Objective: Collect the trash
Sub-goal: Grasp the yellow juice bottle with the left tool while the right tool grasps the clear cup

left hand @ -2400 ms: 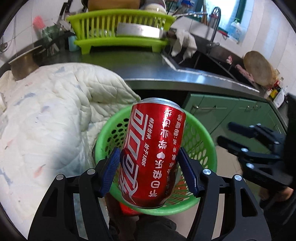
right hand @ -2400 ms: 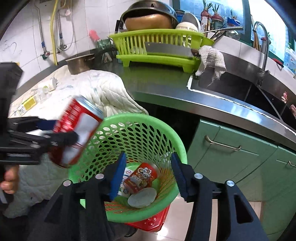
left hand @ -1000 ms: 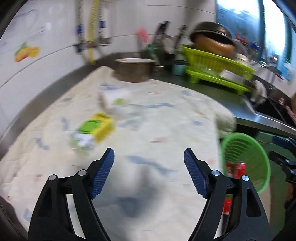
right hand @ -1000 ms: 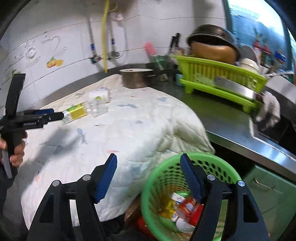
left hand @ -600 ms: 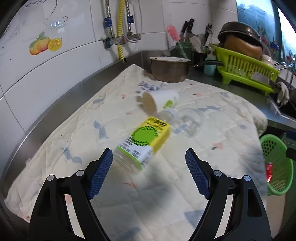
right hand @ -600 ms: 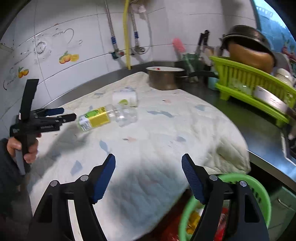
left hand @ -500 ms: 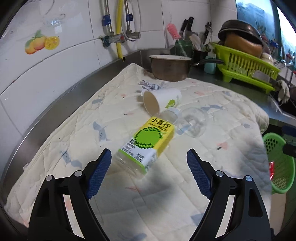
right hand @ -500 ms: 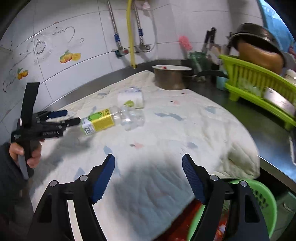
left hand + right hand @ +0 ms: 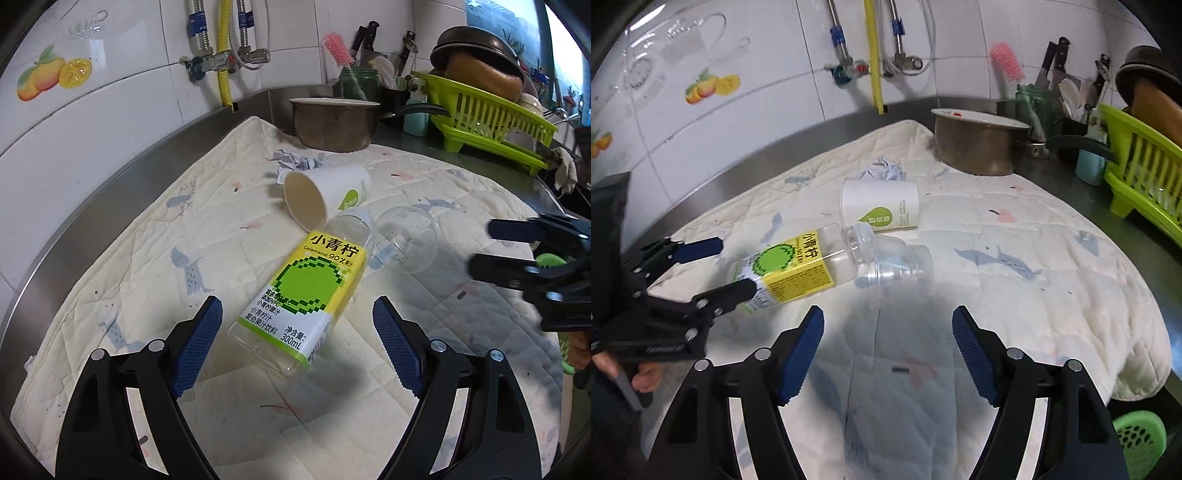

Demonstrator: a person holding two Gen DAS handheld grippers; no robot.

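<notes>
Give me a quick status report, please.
Left claw open, bracketing the juice bottle, not gripping. Right claw open, empty. Paper cup and clear cup crowd the bottle's neck.

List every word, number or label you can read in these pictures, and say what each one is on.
"小青柠" – yellow label of the clear bottle lying on the quilt
"Calamansi 90%" – same label, under the name
"300mL" – same label, at the bottom end
Small Chinese lines beside "300mL": too small to read surely
White paper cup: print on the green drop and beside it, too blurred to read

Empty juice bottle (image 9: 299, 295), paper cup (image 9: 325, 194), clear cup (image 9: 410, 240), apparently toppled, clustered.
</notes>
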